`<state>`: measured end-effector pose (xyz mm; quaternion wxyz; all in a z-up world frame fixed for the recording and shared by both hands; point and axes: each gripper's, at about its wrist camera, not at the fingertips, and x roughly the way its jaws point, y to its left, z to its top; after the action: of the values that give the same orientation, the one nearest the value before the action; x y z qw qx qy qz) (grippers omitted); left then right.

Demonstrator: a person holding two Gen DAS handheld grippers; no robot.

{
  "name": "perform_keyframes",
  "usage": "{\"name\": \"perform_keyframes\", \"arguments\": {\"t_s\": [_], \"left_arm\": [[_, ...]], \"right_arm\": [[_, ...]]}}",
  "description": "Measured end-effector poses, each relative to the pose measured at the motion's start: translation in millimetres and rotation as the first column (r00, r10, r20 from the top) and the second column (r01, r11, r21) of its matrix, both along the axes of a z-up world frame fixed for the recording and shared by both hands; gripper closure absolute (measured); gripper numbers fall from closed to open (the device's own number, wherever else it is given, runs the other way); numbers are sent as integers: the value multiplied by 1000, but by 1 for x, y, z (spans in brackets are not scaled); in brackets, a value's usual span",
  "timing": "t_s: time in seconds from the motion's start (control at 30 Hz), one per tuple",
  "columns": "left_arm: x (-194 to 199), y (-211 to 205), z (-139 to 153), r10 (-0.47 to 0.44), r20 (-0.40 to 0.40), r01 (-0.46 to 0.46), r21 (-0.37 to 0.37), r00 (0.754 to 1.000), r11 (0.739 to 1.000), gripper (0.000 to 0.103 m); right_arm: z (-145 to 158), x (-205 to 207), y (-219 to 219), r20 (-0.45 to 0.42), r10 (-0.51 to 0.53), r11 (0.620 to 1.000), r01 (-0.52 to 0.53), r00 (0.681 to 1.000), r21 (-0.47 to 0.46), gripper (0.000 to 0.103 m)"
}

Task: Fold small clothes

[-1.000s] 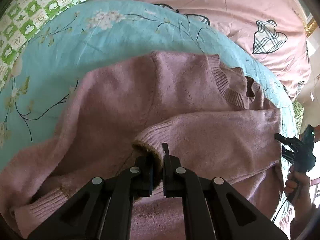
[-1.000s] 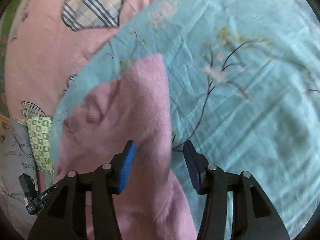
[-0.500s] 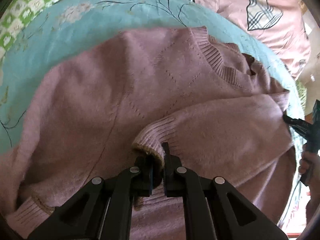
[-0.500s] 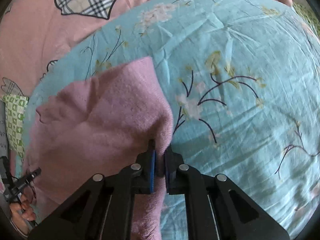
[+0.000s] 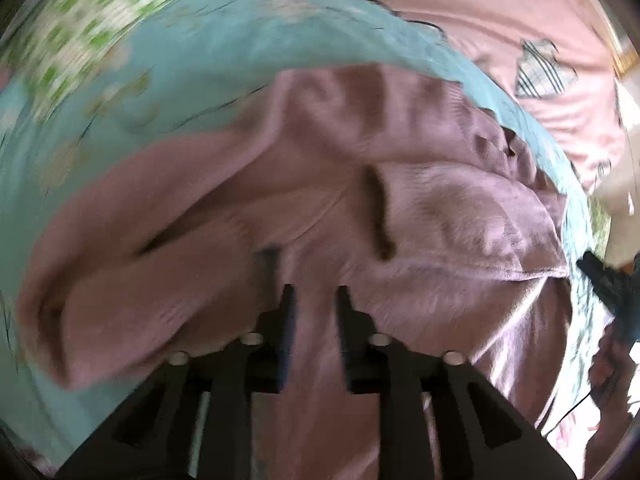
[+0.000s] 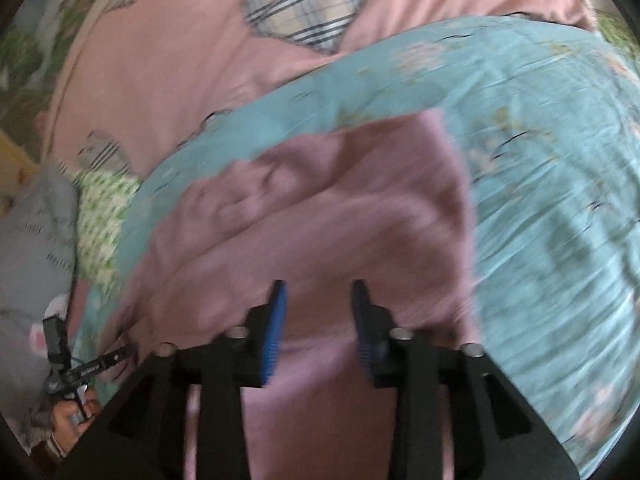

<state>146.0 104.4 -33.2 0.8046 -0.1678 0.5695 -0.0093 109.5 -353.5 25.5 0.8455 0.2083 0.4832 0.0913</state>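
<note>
A pink knitted sweater (image 5: 400,208) lies bunched in thick folds on a turquoise floral sheet (image 5: 180,80). Its ribbed collar (image 5: 504,148) points to the far right. My left gripper (image 5: 314,300) hovers just above the sweater with its jaws a little apart and nothing between them. In the right wrist view the same sweater (image 6: 340,220) lies rumpled under my right gripper (image 6: 318,296), whose blue-padded jaws stand apart and empty. Both views are motion-blurred.
A pink quilt with plaid hearts (image 6: 308,4) lies beyond the turquoise sheet (image 6: 560,160). A green-and-white checked cloth (image 5: 88,20) is at the far left. The other gripper shows at each view's edge, in the left wrist view (image 5: 616,284) and in the right wrist view (image 6: 68,364).
Both grippers have opened and let go of the sweater: the left dropped the cuff, the right dropped the edge. The sweater now lies folded over in heavier bunches.
</note>
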Motion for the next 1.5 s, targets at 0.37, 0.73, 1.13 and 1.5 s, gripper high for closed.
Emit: {"name": "perform_keyframes", "arguments": {"t_s": [0.37, 0.73, 1.13, 1.5], "left_arm": [[-71, 103, -8, 331, -96, -344, -209, 939, 915, 54], [-56, 122, -12, 431, -5, -423, -195, 902, 885, 99], [-29, 19, 77, 164, 222, -114, -223, 961, 968, 100], [78, -210, 78, -325, 289, 403, -274, 901, 873, 99]], "right_arm": [[-9, -23, 85, -19, 187, 982, -186, 982, 28, 54], [-5, -31, 95, -28, 181, 983, -180, 983, 32, 54], [0, -38, 71, -8, 103, 994, -102, 995, 43, 54], [0, -37, 13, -12, -48, 998, 48, 999, 36, 54]]}}
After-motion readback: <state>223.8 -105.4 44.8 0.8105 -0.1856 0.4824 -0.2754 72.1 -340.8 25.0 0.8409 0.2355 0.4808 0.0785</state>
